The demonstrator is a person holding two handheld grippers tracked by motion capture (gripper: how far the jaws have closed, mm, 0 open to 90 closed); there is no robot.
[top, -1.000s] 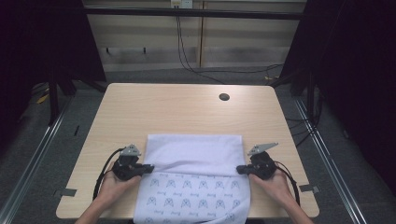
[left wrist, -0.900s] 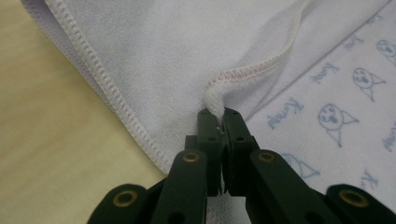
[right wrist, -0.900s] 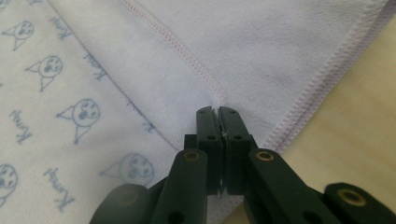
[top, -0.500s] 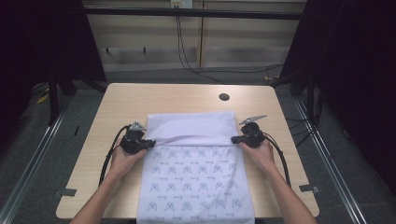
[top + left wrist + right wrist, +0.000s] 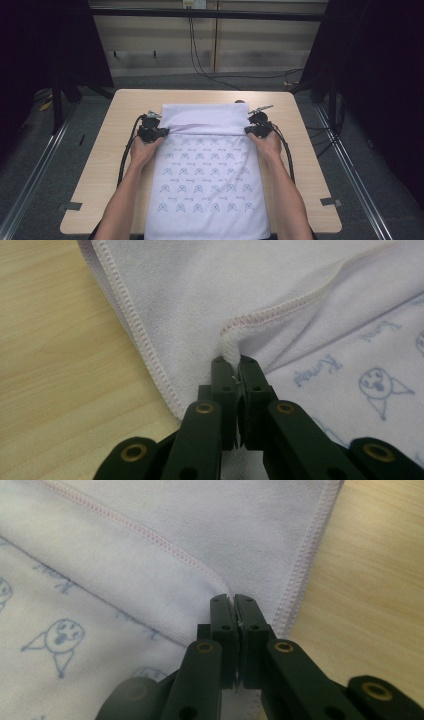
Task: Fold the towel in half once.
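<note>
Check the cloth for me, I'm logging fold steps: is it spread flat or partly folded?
Partly folded: the cloth's far strip lies turned back, plain side up, over the printed side; its stitched hem crosses between the two tools.

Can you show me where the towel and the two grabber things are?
towel (image 5: pixel 207 180): high view, printed middle.
left gripper (image 5: pixel 234 361): left gripper view, jaw tips.
right gripper (image 5: pixel 233 599): right gripper view, jaw tips.

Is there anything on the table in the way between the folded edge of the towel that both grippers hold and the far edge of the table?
Nothing blocks it. The left gripper and right gripper pinch the towel; only a small dark round thing lies beyond it, near the table's far edge.
</note>
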